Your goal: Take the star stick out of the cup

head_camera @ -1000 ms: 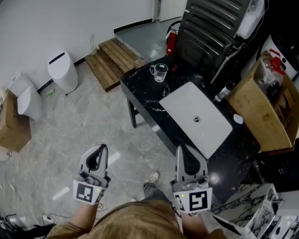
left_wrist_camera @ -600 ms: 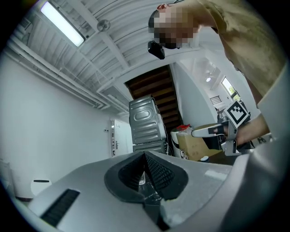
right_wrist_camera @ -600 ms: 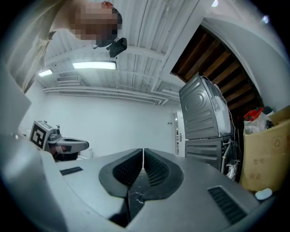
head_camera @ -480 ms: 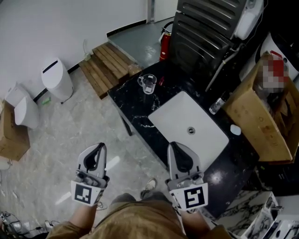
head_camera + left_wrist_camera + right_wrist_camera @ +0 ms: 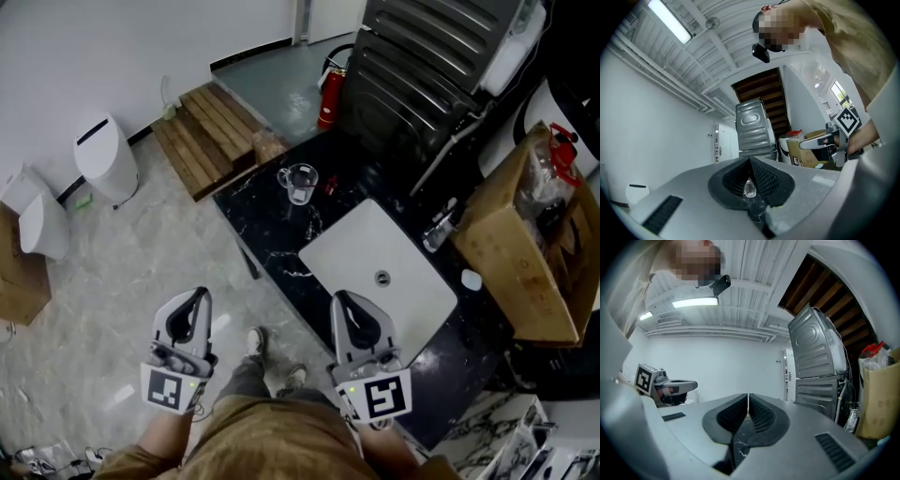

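A clear glass cup with a handle stands at the far end of the black marble counter. A small red item lies just right of it. I cannot make out the star stick at this distance. My left gripper hangs over the floor, shut and empty, well short of the counter. My right gripper is over the counter's near edge by the sink, also shut and empty. In the left gripper view the jaws meet at the tip, with the cup tiny and far behind them. The right gripper view shows its jaws pressed together.
A white sink basin with a faucet is set in the counter. A cardboard box stands at the right and a grey appliance behind. A fire extinguisher, a wooden pallet and a white bin are on the floor.
Both grippers, still shut, have come closer to the counter with the person. The cup and sink have shifted left and nearer in the head view.
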The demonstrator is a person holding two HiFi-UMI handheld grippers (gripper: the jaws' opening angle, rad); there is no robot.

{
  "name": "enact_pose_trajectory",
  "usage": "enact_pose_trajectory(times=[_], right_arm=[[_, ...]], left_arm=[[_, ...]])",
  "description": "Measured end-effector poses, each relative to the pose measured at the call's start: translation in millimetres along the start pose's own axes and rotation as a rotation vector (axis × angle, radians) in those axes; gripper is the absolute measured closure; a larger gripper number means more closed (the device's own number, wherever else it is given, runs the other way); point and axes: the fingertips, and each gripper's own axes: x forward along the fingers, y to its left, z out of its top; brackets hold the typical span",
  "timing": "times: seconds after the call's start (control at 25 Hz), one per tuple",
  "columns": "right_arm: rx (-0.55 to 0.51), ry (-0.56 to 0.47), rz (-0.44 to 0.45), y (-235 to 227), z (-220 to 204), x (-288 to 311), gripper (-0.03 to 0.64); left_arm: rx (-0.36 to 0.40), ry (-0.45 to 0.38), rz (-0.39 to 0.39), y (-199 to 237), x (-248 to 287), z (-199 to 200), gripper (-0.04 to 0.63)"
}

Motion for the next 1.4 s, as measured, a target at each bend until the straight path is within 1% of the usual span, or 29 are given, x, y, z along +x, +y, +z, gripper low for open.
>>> enact_pose_trajectory(times=[0.32,0.52,0.84,1.4], right_arm=[[0.016,0.013,-0.095,-14.6,-8.9,52.6,0.611],[0.013,0.006,-0.128,-22.8,-13.1,76.3,0.611],[0.010,0.000,-0.151,-31.2,-16.7,96.2,0.611],[-0.012,0.031,-0.134,-44.5,-37.9,123.0,0.611]], left_arm=[[-0.007,-0.026,-0.064,48.9,47.9,-2.2,0.595],[0.001,-0.018,-0.105,62.8,69.5,-9.3,0.595],[-0.004,-0.013,-0.155,66.5,93.3,-16.3,0.594],[-0.004,-0.001,-0.159,72.4,109.3,-23.7,0.594]])
